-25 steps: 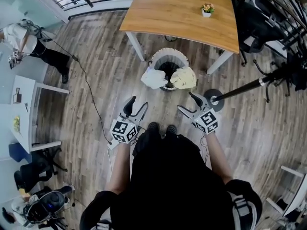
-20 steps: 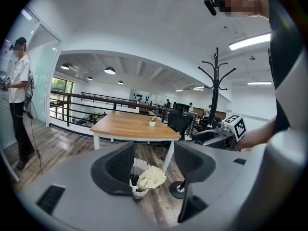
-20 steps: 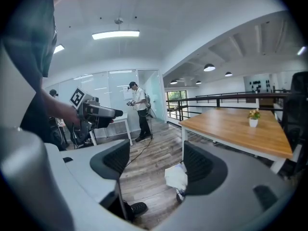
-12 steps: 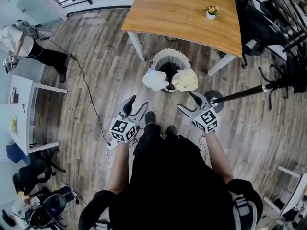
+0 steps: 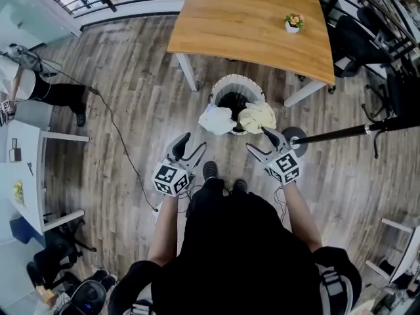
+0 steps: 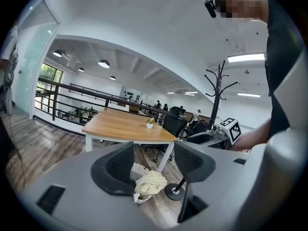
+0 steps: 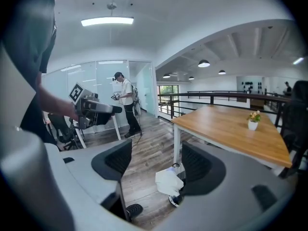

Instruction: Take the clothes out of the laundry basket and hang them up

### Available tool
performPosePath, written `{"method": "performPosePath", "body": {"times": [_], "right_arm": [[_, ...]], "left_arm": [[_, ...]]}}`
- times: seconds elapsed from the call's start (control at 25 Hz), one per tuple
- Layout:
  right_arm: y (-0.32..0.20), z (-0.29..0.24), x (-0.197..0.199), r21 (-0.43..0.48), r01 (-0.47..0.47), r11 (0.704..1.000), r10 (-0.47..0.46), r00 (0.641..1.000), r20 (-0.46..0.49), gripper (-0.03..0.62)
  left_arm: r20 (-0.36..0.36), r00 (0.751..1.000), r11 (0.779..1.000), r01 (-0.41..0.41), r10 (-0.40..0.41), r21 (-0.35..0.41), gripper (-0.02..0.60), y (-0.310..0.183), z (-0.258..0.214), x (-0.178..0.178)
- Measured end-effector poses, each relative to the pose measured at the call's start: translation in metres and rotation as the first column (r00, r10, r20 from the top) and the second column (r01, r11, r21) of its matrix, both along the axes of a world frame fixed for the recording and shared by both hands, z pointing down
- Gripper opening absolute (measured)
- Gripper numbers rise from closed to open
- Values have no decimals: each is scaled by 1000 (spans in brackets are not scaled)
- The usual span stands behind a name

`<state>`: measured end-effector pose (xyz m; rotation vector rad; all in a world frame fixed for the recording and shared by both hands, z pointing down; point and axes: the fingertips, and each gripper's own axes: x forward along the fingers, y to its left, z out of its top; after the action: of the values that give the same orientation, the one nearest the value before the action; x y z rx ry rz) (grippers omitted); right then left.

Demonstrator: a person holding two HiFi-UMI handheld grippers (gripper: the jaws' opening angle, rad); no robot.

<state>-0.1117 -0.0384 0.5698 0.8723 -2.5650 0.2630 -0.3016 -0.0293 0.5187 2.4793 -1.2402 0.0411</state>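
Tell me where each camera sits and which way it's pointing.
Head view: on the person's head, looking steeply down at the laundry basket; dark torso, both forearms, left gripper and right gripper show.
Left gripper view: on the left gripper, looking along its open, empty jaws at the yellow garment; the right gripper shows at right.
Right gripper view: on the right gripper, facing the white garment; its open, empty jaws have just been closing slightly.
Shared: both gripper views show the wooden table.

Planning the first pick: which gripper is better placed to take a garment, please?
Probably the right gripper: its jaws, open, empty and just closing slightly, nearly reach the cream garment on the basket rim; the left gripper sits farther from the white garment.
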Motion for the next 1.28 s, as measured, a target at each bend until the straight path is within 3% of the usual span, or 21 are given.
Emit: {"method": "performPosePath", "body": {"times": [0.32,0.64,1.28], "right_arm": [[-27,11,-38,9,-70,998,70,998,-3,299],[-44,18,-68,33,-127,991,128,991,-35,299],[-63,37,-71,-12,-185,983,185,982,-28,293]], "left_arm": [[-49,997,998,-64,63,-20,264,-41,10,-38],[-22,987,986,-162,161,-29,264,-54,25,-55],[6,989,987,-149,150,-59,264,-71,41,-72]]}}
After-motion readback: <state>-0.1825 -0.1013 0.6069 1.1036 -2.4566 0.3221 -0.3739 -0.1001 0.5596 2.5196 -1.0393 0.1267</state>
